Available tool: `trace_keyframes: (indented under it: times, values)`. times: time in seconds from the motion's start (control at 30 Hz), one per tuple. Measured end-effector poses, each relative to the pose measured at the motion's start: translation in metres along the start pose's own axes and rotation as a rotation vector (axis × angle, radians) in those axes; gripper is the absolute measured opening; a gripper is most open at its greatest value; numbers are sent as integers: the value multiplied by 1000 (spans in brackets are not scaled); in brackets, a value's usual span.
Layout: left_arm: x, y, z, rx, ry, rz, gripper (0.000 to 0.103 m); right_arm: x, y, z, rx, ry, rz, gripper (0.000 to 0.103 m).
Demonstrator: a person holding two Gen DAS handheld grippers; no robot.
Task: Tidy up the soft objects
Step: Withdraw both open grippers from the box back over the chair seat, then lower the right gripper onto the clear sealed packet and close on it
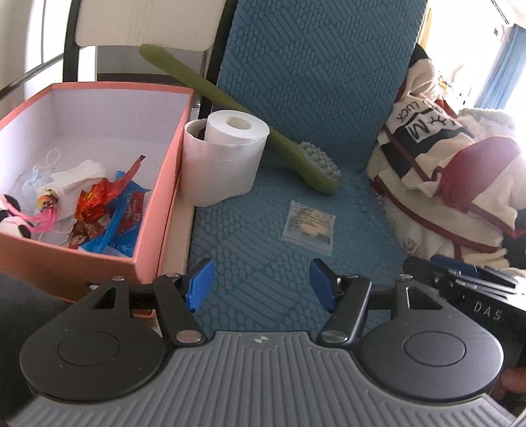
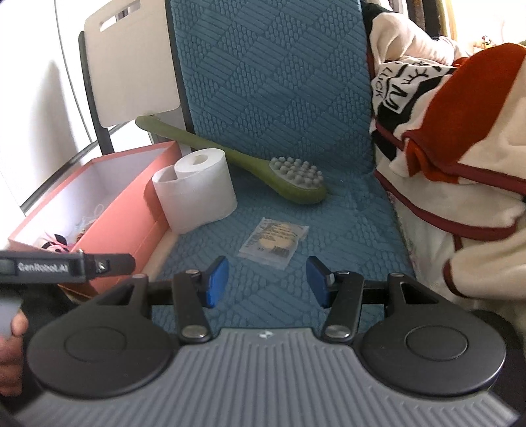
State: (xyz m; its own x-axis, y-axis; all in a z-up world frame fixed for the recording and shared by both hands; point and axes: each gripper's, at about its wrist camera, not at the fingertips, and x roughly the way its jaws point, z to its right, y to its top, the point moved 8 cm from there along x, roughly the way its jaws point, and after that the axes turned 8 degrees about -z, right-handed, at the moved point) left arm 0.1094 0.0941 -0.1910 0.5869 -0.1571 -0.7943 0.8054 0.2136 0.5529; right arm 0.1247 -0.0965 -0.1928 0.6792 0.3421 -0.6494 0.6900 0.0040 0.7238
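Observation:
A small clear packet (image 1: 309, 227) (image 2: 274, 242) lies flat on the blue cushion (image 1: 296, 115) (image 2: 263, 98). A white toilet roll (image 1: 223, 154) (image 2: 195, 190) stands beside a pink box (image 1: 157, 184) (image 2: 128, 203) that holds wrappers, tissues and a small plush toy (image 1: 13, 218). A green massage brush (image 1: 305, 157) (image 2: 289, 179) leans on the cushion. A cream, red and black garment (image 1: 453, 177) (image 2: 460, 147) is piled at the right. My left gripper (image 1: 261, 284) is open and empty, just short of the packet. My right gripper (image 2: 267, 281) is open and empty, just short of the packet.
A white chair back (image 1: 141, 23) (image 2: 131, 65) with a black frame stands behind the box. The left gripper's body (image 2: 65, 264) shows at the left of the right wrist view; the right gripper's body (image 1: 476, 295) shows at the right of the left wrist view.

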Motion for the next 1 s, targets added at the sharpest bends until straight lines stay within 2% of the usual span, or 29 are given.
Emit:
trace_keyframes:
  times: [0.17, 0.33, 0.43, 0.57, 0.83, 0.93, 1.0]
  values:
    - [24, -5, -1, 16, -18, -9, 69, 22, 9, 1, -37, -14, 13, 55]
    - [41, -10, 0, 10, 22, -5, 69, 39, 19, 7, -15, 28, 22, 55]
    - [47, -7, 1, -15, 4, 2, 69, 52, 23, 12, 27, 65, 0, 55]
    - [49, -2, 6, -4, 22, 19, 69, 71, 27, 14, 41, 104, -33, 55]
    - [64, 24, 13, -8, 39, 24, 69, 119, 39, 19, -2, 70, -100, 55]
    - [76, 32, 18, 0, 36, 6, 69, 139, 40, 21, -28, 46, -140, 55]
    - [86, 35, 21, 9, 38, -18, 69, 151, 41, 24, 4, 71, -178, 55]
